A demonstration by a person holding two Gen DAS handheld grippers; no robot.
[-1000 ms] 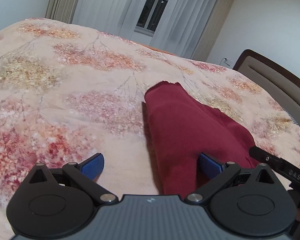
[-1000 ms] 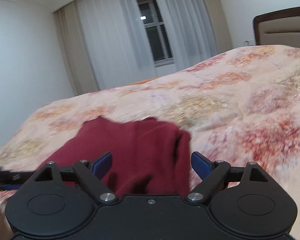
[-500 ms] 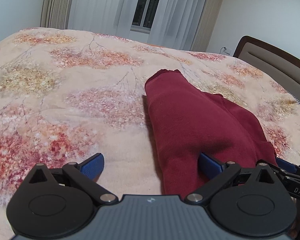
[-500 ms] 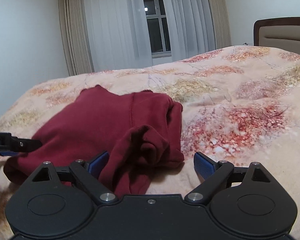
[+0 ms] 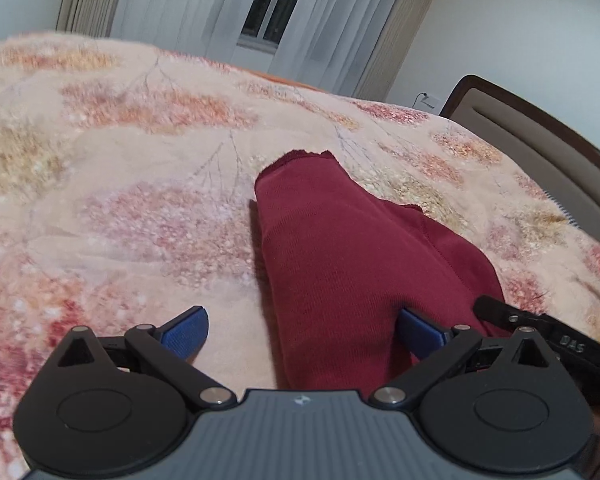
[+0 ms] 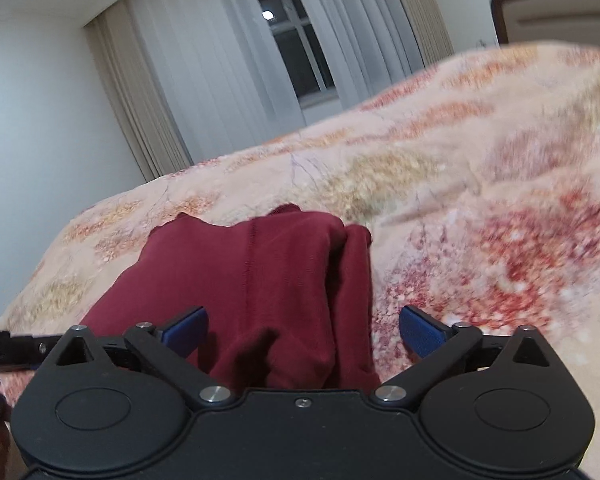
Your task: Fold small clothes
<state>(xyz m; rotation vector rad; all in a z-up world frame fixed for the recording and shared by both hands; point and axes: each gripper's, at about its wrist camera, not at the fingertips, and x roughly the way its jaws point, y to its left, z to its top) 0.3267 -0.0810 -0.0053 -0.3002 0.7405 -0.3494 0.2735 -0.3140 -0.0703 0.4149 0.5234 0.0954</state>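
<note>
The 1 dark red knitted garment [image 5: 352,264] lies near the middle of the floral peach bedspread [image 5: 112,184], doubled lengthwise into a narrow strip with a bunched end nearest the cameras. By my judgement the first fold is laid, while a cross fold and some smoothing remain. There are 2 grippers: the left gripper [image 5: 300,330] and the right gripper [image 6: 302,328] both stand wide apart, gripping nothing.

Your left gripper [image 5: 302,330] and right gripper [image 6: 302,330] both angle downward side by side, jaws spread wide, the right's having just been opening.
</note>
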